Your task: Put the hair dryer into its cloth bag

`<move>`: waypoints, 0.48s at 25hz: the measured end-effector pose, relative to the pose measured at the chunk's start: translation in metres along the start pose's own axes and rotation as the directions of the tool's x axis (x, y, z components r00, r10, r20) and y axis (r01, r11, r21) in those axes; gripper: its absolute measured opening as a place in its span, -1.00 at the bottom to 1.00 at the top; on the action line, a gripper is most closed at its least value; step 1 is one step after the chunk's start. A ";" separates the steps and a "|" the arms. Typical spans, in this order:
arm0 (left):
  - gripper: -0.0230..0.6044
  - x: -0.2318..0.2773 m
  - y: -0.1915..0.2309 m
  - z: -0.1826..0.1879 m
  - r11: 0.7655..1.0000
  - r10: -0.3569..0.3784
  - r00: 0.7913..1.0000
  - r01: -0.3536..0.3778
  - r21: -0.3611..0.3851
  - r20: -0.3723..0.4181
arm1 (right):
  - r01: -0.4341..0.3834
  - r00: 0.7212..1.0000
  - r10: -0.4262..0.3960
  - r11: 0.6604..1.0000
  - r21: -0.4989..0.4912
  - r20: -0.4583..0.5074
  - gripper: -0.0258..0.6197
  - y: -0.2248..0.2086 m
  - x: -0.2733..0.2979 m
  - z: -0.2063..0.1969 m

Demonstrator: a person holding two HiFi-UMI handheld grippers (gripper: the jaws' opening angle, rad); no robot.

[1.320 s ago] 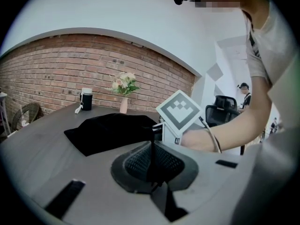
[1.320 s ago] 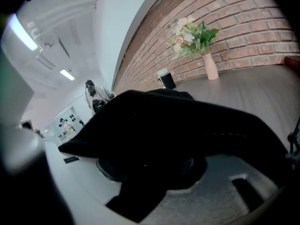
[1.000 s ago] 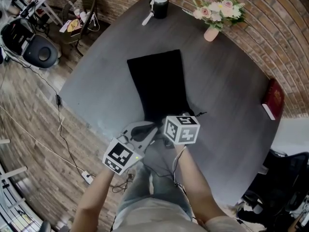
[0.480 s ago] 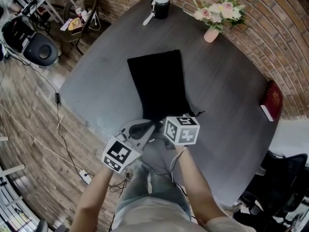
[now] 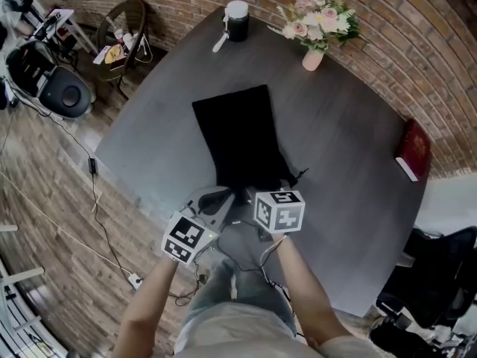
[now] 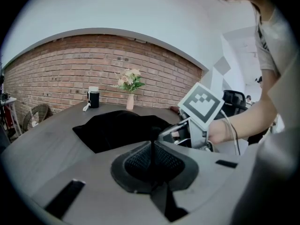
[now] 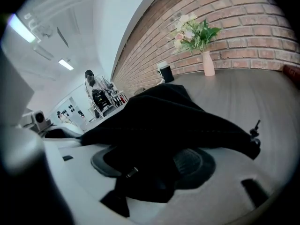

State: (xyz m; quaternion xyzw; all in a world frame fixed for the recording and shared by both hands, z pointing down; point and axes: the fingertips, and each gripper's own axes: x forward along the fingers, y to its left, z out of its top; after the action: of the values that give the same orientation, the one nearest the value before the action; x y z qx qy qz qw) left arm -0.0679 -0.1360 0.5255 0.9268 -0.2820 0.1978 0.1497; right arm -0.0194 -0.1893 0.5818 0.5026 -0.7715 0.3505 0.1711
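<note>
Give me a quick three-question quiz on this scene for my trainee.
1. Multiple choice: whose jaws stand apart with cloth bag fabric between them? A) left gripper B) right gripper C) neither
2. True or false: the red book lies on the cloth bag.
3. Fill in: the flowers stand in a ___ vase.
Key: 1 B, its jaws have just been opening; the left gripper is shut on the bag's edge. 2 False, the book lies apart near the table edge. 3 pink.

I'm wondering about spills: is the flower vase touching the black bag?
Apart. The head view shows bare table between the flower vase and the black bag.
</note>
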 end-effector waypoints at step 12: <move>-0.88 0.003 -0.014 -0.009 0.998 -0.007 0.998 0.011 0.054 -0.061 | 0.041 0.999 -0.040 0.999 0.027 -0.020 -0.04 -0.010 -0.057 -0.035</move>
State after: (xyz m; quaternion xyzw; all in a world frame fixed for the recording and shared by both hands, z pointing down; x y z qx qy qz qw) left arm -0.0597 -0.1226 0.5326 0.9254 -0.2676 0.2326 0.1338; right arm 0.0111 -0.1290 0.5747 0.5169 -0.7546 0.3625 0.1789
